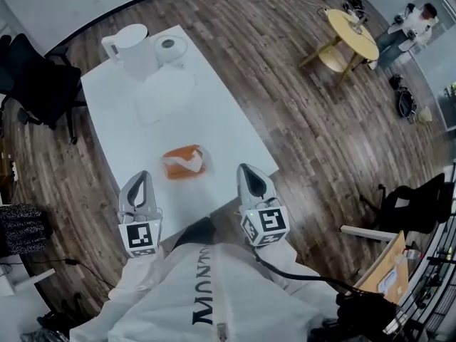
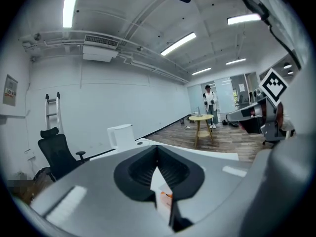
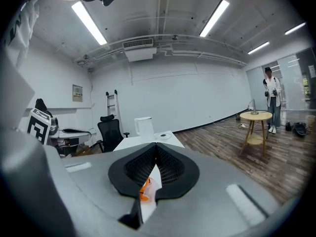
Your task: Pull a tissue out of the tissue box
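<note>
This looks like the approach step: nothing has been gripped yet. The left gripper (image 1: 142, 177) hangs over the near edge of the white table (image 1: 221, 120). Its jaws are closed tip to tip with nothing between them.

Just beyond it, towards the middle of that near edge, sits the orange tissue box (image 1: 187, 164). A white tissue (image 1: 177, 161) is puffed up out of its top. The box is apart from both grippers.

The right gripper (image 1: 247, 171) hangs on the box's other side, and its jaws are likewise pressed together and empty.

The next move probably calls for one gripper to spread its jaws, come over the raised tissue and pinch it. The other might steady the light box so it does not lift with the pull.

Nothing stands between the grippers and the box. A black chair (image 1: 35, 84) stands off the table's left edge. A white jug (image 1: 134, 48) and a round white object (image 1: 171, 46) sit at the far corner, well apart. Off to the right are a round wooden table (image 1: 353, 33) and a person (image 1: 413, 23).
</note>
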{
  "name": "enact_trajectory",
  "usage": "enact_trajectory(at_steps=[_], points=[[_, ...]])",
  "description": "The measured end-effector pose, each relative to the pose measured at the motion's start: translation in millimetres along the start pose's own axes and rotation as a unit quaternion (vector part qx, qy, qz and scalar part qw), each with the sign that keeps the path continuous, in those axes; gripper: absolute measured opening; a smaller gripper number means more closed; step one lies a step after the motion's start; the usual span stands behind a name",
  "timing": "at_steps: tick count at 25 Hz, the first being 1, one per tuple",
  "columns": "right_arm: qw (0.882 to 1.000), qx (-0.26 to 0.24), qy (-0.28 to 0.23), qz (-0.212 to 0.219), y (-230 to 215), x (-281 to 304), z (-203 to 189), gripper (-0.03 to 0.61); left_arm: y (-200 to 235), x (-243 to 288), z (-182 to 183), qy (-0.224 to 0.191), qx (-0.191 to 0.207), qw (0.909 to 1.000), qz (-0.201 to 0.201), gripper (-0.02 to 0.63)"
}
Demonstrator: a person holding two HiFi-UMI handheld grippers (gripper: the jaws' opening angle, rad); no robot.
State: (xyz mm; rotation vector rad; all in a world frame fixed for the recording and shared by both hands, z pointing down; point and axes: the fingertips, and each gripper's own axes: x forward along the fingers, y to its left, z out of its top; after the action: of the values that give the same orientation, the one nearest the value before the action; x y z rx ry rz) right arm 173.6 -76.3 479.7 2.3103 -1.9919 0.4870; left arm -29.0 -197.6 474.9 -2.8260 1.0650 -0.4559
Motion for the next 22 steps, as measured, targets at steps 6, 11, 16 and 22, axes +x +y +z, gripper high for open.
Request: enact_trajectory(at_steps=[6,11,16,22], points=[[0.999,-0.017,0.007,0.028,14,38,13,0.002,22,11,-4,0.003,-0.012,0.9997,0.019,-0.002],[0.997,-0.037,0.016,0.062,27,58,19,0.002,31,9,-10,0.009,-0.027,0.9987,0.043,-0.002],[0.992,-0.051,0.028,0.109,31,80,23,0.002,31,11,-13,0.02,-0.043,0.996,0.076,-0.002],[0.982,-0.058,0.046,0.172,31,110,23,0.002,30,9,-16,0.046,-0.062,0.9883,0.131,-0.002]])
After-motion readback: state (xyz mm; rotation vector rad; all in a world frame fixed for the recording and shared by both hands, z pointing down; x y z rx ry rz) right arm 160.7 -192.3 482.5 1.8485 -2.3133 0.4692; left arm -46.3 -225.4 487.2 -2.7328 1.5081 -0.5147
